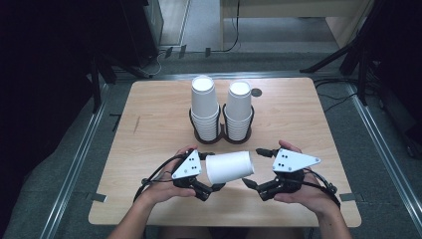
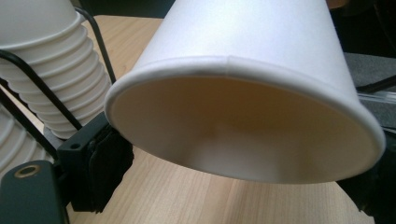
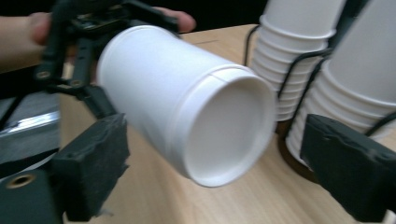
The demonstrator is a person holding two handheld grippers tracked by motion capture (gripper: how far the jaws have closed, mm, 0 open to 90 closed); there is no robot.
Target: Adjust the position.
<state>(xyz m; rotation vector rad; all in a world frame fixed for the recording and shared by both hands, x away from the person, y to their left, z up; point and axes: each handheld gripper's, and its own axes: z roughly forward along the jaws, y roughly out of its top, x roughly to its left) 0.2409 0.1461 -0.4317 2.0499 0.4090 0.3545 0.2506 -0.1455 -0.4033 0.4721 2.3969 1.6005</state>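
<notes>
The left gripper [image 1: 211, 172] is gripping a white paper cup [image 1: 230, 167] sideways at lower centre of the high view. The right gripper [image 1: 254, 167] is waiting open-jawed at its base, whose recess the right gripper view is showing; the left gripper view is showing the cup's hollow mouth.

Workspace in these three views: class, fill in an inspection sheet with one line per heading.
Surface: wooden table, a round dark mark near the far edge.
Job's things: single paper cup on its side; two cup stacks upside down in a black wire holder.
Clutter: nothing seen.
Grippers: left gripper shut on the cup at its rim end; right gripper open, jaws either side of the cup's base, not touching.
Cables: black leads trail from both grippers; more on the floor behind.
Surroundings: grey floor, metal rails, dark stands.
</notes>
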